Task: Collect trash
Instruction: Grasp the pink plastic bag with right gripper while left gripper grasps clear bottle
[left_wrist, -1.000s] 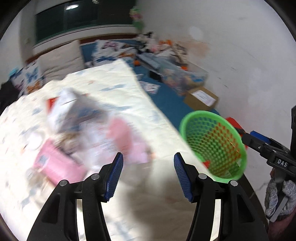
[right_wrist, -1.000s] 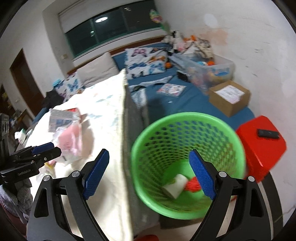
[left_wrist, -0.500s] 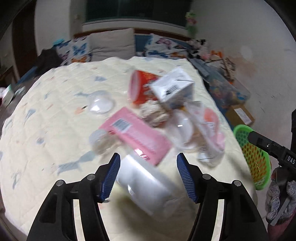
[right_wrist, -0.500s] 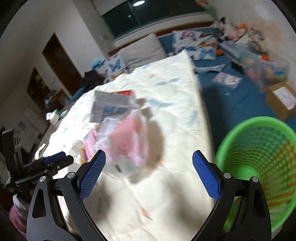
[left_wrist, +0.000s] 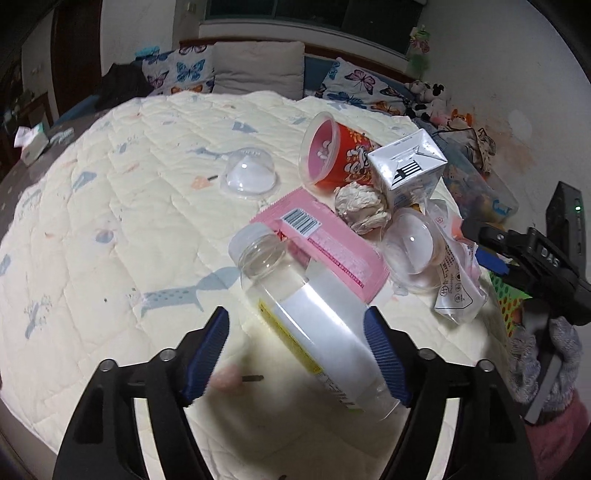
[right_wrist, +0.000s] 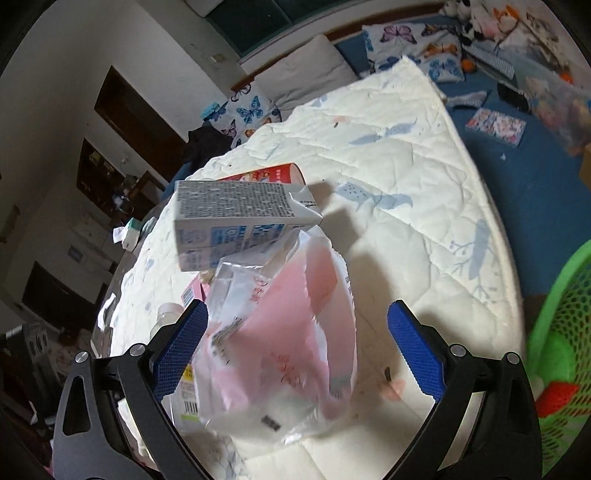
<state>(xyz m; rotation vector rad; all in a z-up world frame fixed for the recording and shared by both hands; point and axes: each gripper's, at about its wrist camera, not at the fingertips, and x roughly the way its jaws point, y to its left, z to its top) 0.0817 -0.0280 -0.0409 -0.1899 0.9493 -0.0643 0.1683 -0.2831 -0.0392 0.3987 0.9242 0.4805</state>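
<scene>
On the quilted bed (left_wrist: 110, 206), an uncapped clear plastic bottle (left_wrist: 310, 317) lies slantwise between the left gripper's (left_wrist: 295, 354) wide-open jaws; being smooth and round, it may squirt free or roll if pinched off-centre. The right gripper (right_wrist: 295, 350), jaws also open and empty, straddles a crumpled pink-and-white plastic bag (right_wrist: 280, 343), which may collapse or slip free, near the green mesh basket (right_wrist: 561, 339).

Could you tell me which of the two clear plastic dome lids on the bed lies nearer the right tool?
The dome lid beside the crumpled paper ball and pink package, close to the right tool. The other dome sits alone on the quilt, left of the red cup.
</scene>
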